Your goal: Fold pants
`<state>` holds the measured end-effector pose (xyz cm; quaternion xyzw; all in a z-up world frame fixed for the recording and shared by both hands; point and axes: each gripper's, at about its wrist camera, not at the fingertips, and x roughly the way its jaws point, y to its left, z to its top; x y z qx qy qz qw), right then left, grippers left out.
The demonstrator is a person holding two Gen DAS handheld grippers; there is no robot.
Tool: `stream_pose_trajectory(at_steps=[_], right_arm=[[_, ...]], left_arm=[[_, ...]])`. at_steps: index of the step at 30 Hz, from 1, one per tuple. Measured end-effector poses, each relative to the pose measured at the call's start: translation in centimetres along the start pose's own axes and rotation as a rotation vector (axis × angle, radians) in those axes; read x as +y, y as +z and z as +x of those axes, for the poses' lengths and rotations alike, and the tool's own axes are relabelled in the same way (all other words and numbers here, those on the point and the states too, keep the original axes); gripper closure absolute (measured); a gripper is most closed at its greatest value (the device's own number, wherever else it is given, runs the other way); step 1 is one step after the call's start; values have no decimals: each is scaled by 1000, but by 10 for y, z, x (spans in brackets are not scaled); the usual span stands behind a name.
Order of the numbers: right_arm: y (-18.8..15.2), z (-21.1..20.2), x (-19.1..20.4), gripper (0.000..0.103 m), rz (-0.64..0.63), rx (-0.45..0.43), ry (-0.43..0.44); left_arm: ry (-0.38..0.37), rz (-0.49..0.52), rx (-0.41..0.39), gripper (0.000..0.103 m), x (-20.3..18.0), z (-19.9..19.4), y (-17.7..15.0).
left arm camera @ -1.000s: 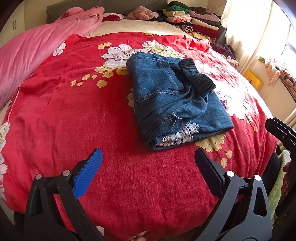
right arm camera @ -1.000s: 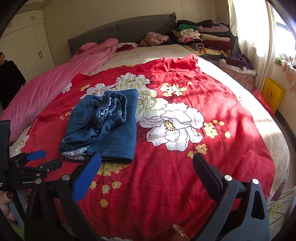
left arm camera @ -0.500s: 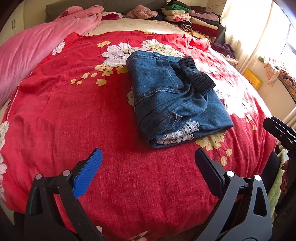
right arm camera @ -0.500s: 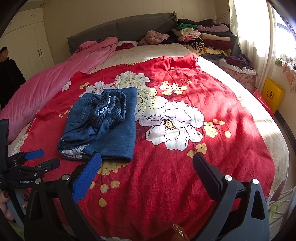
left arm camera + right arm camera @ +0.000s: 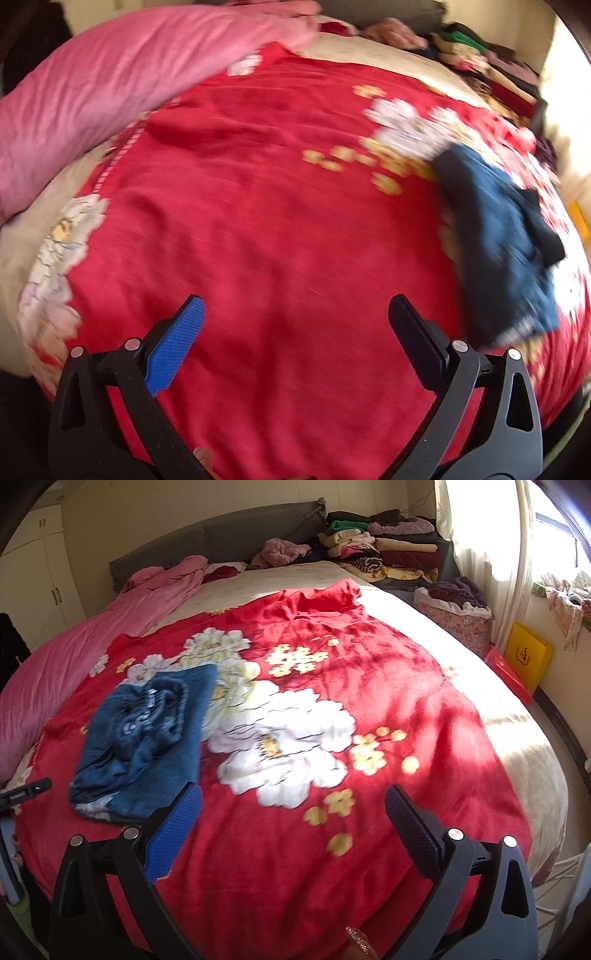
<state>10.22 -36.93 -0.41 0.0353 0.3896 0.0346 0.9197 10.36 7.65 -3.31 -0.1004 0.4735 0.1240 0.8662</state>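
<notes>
The folded blue denim pants [image 5: 147, 738] lie in a compact bundle on the red floral blanket [image 5: 369, 686], their dark elastic waistband on top. In the blurred left wrist view the pants [image 5: 498, 243] sit at the far right. My left gripper [image 5: 295, 317] is open over bare red blanket, well left of the pants, with nothing between its fingers. My right gripper [image 5: 293, 805] is open too, hovering near the bed's front edge just right of the pants. The left gripper's tip [image 5: 26, 792] shows at the right wrist view's left edge.
A long pink quilt [image 5: 110, 85] runs along the bed's left side. Stacked folded clothes [image 5: 384, 550] sit at the headboard's right end. A basket of clothes [image 5: 454, 609] and a yellow bag [image 5: 526, 655] stand on the floor at the right.
The left gripper has swung quickly to the left, so the pants slid from the middle to the far right of its view. The right gripper shifted slightly; the pants lie unmoved.
</notes>
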Motion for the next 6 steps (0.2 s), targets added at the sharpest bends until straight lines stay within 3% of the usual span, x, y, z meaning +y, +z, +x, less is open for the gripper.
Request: stream_pose_trajectory(at_steps=[3, 6], right_arm=[[25, 31, -50, 4, 18, 16, -133], [54, 67, -114, 4, 120, 61, -227]], left_arm=[[88, -92, 24, 9, 44, 23, 37], [181, -188, 25, 9, 89, 45, 74]])
